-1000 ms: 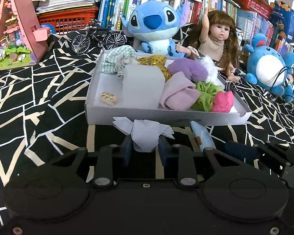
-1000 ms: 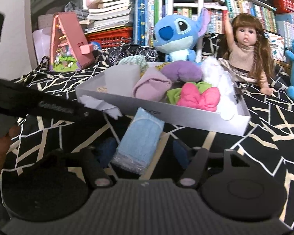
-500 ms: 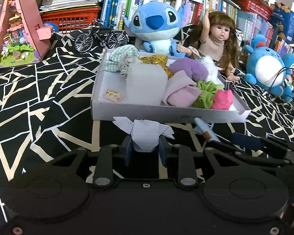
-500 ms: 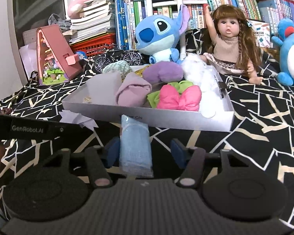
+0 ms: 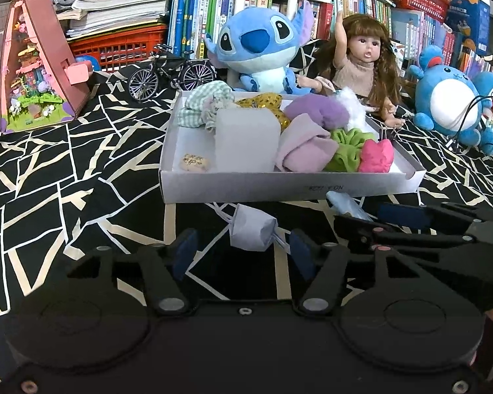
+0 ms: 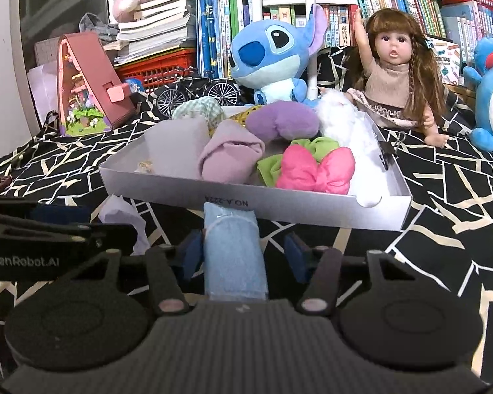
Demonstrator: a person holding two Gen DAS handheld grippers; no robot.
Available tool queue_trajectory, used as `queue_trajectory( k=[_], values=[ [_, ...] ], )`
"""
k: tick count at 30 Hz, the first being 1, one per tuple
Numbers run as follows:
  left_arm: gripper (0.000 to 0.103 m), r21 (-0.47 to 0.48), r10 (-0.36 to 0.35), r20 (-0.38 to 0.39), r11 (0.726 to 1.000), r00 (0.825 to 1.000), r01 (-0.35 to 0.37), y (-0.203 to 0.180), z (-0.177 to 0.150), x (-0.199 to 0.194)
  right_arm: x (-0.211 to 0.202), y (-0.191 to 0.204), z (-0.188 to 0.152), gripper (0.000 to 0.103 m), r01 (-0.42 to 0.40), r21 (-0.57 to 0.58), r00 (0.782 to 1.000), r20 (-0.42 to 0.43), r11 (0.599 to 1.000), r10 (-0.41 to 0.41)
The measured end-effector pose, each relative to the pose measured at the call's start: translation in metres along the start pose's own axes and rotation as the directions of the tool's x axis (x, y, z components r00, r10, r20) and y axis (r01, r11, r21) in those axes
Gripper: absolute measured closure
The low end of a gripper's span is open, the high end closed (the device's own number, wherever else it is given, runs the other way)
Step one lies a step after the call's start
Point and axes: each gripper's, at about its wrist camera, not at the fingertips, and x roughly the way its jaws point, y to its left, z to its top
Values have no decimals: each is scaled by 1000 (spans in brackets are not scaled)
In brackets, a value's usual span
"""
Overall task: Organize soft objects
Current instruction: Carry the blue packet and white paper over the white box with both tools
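Mostly cloth & plush, w/ matt card and plastic.
Box (image 5: 289, 190): smooth matt white card. Stitch toy (image 5: 256, 52): fuzzy plush. Pink bow (image 6: 315, 170): slightly shiny fabric. Blue cloth (image 6: 233, 256): soft terry-like weave. Bedcover (image 5: 65, 164): matt printed cloth. Toy bike (image 5: 171, 72): glossy metal.

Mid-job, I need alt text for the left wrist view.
The left gripper, jaws just opened, straddles a pale folded cloth lying loose on the black patterned cover, before a white tray of soft items.

Even indoor light, sharp, fisheye-bent edges
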Motion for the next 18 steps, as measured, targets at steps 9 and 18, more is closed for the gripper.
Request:
queue_trajectory(
  k=[9,18],
  values=[
    [67,8,-3,29,1000,1000,2,-2,3,8,1,0,-1,59,-3,-2,1000,-7,1000,3],
    [73,30,-20,28,999,999,19,-7,3,7,-5,5,-2,61,-2,-26,1000,7,1000,2]
  ],
)
